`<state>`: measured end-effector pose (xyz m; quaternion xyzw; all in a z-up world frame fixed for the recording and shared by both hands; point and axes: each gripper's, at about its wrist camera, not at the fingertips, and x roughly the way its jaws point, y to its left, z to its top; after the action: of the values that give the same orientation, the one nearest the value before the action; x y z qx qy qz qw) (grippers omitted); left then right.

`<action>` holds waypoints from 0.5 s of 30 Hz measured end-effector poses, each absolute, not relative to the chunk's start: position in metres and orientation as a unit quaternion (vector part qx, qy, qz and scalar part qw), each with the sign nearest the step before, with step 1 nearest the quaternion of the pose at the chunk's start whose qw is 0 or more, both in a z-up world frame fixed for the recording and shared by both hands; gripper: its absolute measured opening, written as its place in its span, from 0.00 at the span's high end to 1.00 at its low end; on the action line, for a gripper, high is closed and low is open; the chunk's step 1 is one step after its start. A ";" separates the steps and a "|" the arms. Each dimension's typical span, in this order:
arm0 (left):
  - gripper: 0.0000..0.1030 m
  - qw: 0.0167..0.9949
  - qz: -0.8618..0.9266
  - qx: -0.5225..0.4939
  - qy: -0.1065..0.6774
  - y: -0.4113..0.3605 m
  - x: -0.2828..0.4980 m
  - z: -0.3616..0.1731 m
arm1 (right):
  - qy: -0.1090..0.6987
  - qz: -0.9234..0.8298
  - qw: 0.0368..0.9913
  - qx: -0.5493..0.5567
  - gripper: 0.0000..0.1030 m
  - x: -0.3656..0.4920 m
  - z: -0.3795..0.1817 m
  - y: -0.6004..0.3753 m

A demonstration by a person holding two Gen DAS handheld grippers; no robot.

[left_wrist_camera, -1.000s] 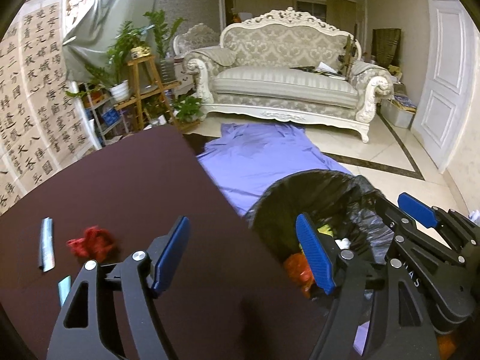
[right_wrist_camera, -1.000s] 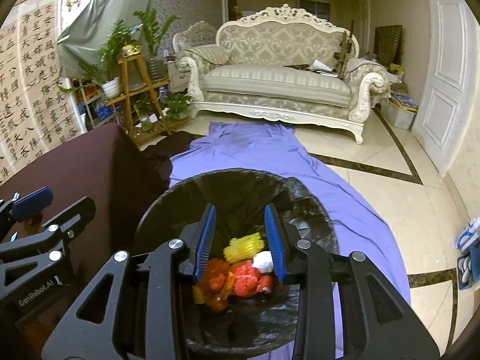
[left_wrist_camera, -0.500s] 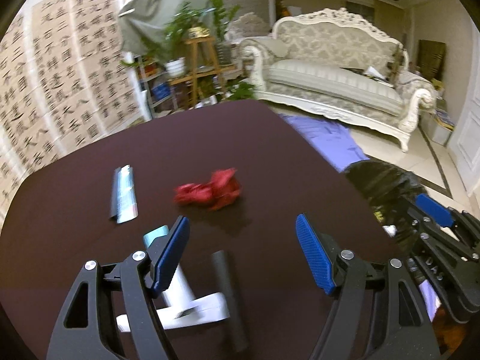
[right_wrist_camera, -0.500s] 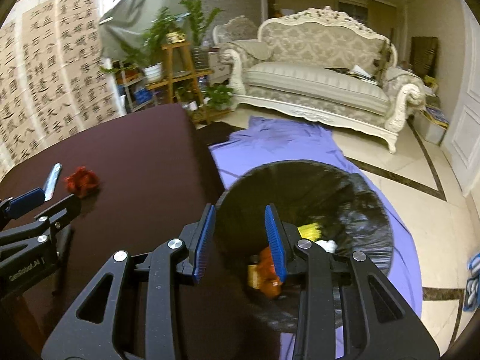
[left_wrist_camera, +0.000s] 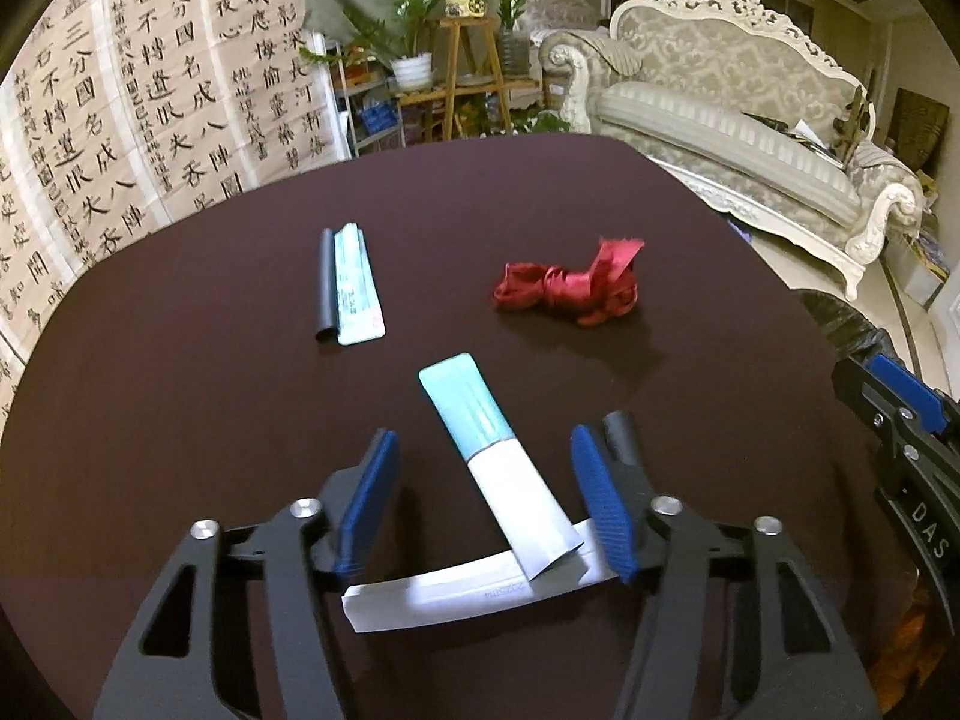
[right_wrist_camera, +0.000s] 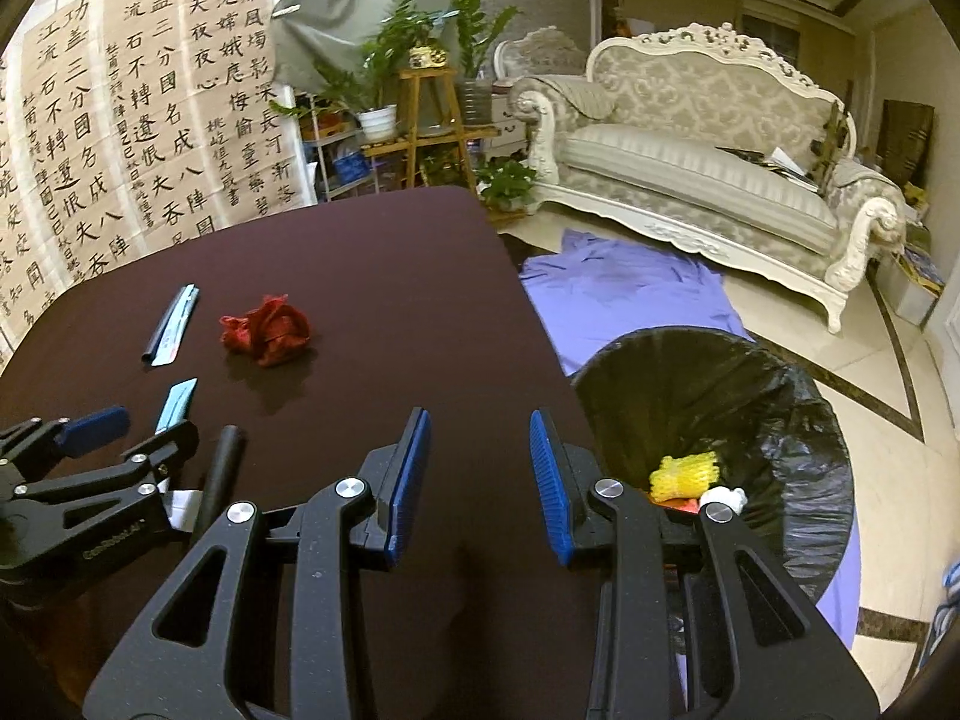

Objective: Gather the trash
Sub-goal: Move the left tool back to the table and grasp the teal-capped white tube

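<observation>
Trash lies on a dark brown table [left_wrist_camera: 180, 420]: black tube with teal wrapper [left_wrist_camera: 351, 285] at 10 o'clock, red ribbon wad [left_wrist_camera: 567, 285] at 1 o'clock. Left gripper [left_wrist_camera: 483, 501] jaws are closing around a teal-white packet [left_wrist_camera: 498, 468], not yet touching. Right gripper [right_wrist_camera: 480, 474] is part open, empty. Black-lined bin [right_wrist_camera: 720, 408] stands at 3 o'clock; sofa [right_wrist_camera: 708, 138] behind.

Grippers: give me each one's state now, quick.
Left gripper: closing around the teal-and-white packet, not yet gripping.
Right gripper: partly open, empty.
</observation>
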<state>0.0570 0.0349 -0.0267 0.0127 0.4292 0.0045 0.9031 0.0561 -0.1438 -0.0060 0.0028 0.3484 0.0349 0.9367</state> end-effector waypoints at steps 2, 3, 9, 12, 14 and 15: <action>0.56 0.899 -0.004 0.010 0.439 0.040 0.061 -0.031 | 0.350 0.037 0.936 0.001 0.67 0.057 -0.006 -0.140; 0.59 0.898 -0.005 0.010 0.440 0.040 0.060 -0.032 | 0.350 0.039 0.936 0.000 0.67 0.058 -0.006 -0.138; 0.83 0.903 -0.009 0.023 0.429 0.043 0.056 -0.033 | 0.355 0.051 0.934 -0.005 0.67 0.063 -0.007 -0.126; 0.87 0.903 -0.013 0.014 0.428 0.050 0.056 -0.032 | 0.356 0.059 0.932 -0.009 0.67 0.066 -0.008 -0.119; 0.87 0.905 -0.011 0.012 0.426 0.053 0.056 -0.030 | 0.358 0.067 0.931 -0.012 0.67 0.069 -0.008 -0.112; 0.88 0.906 -0.009 0.013 0.422 0.054 0.056 -0.027 | 0.359 0.071 0.931 -0.012 0.67 0.069 -0.007 -0.111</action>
<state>0.0559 0.0540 -0.0268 0.0129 0.4224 -0.0091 0.9063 0.0692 -0.1106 -0.0073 -0.0121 0.3586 0.0714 0.9307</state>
